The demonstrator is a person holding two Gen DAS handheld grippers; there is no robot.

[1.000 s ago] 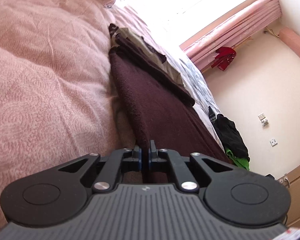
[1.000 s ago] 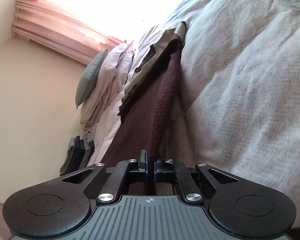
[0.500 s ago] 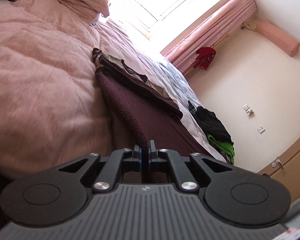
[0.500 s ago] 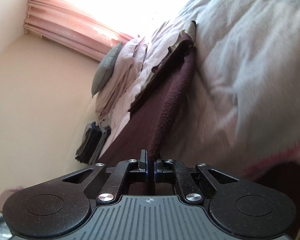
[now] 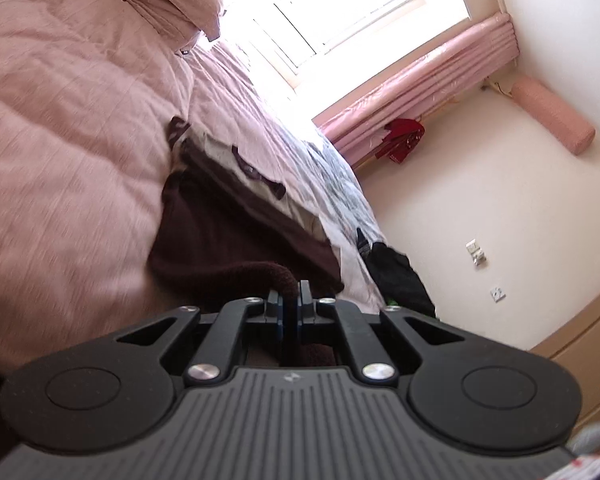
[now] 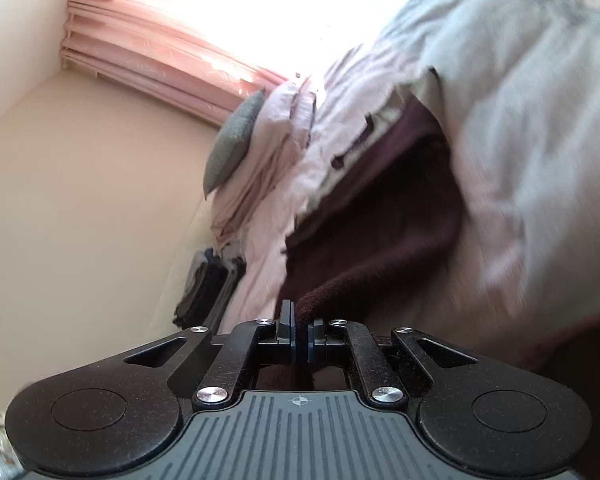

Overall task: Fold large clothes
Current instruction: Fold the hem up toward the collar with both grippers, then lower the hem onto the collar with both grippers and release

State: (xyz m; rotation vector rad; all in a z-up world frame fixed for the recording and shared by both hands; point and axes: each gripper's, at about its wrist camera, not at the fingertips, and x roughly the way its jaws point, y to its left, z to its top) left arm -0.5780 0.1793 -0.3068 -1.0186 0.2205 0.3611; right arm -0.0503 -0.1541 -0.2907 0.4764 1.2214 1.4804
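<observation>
Both tongs are clamped tight on the near hem, left gripper [image 5: 291,298] and right gripper [image 6: 299,322] each pinching the dark brown fleece garment [image 5: 236,216] lying on the pink duvet [image 5: 72,128], so I'd carry both corners level toward the far end (uneven hands skew the fold).

We are seeing a dark maroon garment [image 5: 236,236] with a beige lining [image 5: 236,168] showing at its far end, lying on a pale pink duvet [image 5: 68,128] that is carrying a faint woven texture. Pink pleated curtains [image 5: 420,80] are hanging by the window, with a red cloth [image 5: 402,136] below them and a black and green pile [image 5: 400,276] against the cream wall [image 5: 500,208]. A grey pillow [image 6: 234,140] is leaning on pink bedding, and both grippers [image 5: 291,300] are showing black.
</observation>
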